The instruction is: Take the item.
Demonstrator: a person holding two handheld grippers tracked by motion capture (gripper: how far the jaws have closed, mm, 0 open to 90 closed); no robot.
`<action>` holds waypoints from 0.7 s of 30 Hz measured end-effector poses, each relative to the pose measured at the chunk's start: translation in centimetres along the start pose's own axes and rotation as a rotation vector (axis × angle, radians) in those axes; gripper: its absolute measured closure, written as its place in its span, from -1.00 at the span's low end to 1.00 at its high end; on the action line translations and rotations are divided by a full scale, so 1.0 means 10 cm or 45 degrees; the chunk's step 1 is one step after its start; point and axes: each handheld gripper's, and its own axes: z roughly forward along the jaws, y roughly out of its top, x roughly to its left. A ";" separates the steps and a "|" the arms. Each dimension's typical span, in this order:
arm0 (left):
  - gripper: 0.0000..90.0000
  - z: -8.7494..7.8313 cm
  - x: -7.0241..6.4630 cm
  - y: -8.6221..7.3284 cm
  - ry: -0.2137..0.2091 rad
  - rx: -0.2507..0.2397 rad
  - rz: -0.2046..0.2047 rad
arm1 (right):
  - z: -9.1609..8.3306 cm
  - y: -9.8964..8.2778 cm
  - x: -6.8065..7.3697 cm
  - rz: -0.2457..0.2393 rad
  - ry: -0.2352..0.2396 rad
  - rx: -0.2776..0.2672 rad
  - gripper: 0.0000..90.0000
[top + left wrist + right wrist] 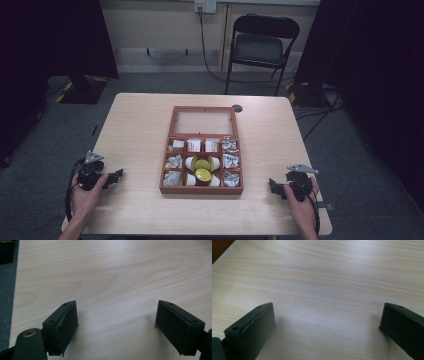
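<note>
A wooden compartment box (pixel 201 189) is sitting at the middle of the light wooden table (pixel 140 125), its glass-paned lid (pixel 203 121) lying open toward 12 o'clock. Inside, the side and far compartments are holding small wrapped packets (pixel 174 162), while the 2 middle compartments are holding white pieces with 2 yellow-green round things (pixel 203 174) on them; what those are is too small to tell. The left gripper (pixel 116 176) is resting at 9 o'clock from the box, well apart from it, near the table's left edge, with a hand (pixel 86 196) wrapping around its body. In the left gripper view its jaws are standing wide apart with nothing but bare tabletop between them. The right gripper (pixel 272 186) is lying at 3 o'clock from the box, also well apart from it, with the other hand (pixel 302 201) holding it. In the right gripper view its jaws are likewise spreading wide and gripping nothing. Beyond the table at 12 o'clock, a black folding chair (pixel 261 46) is standing against the wall, with cables trailing across the grey floor (pixel 150 82).
</note>
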 end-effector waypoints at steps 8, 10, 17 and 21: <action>-0.54 -0.07 -0.07 0.03 -0.062 -0.044 0.031 | 0.00 0.00 0.00 0.001 0.000 0.000 -1.00; -0.54 -0.08 -0.10 0.04 -0.067 -0.049 0.039 | 0.00 0.00 0.00 0.000 0.000 0.000 -1.00; -0.53 -0.12 -0.18 0.06 -0.089 -0.058 0.082 | 0.00 0.00 0.00 -0.001 0.000 0.000 -1.00; -0.47 -0.15 -0.19 0.09 -0.096 -0.086 0.068 | 0.00 0.00 0.00 -0.001 0.000 0.000 -1.00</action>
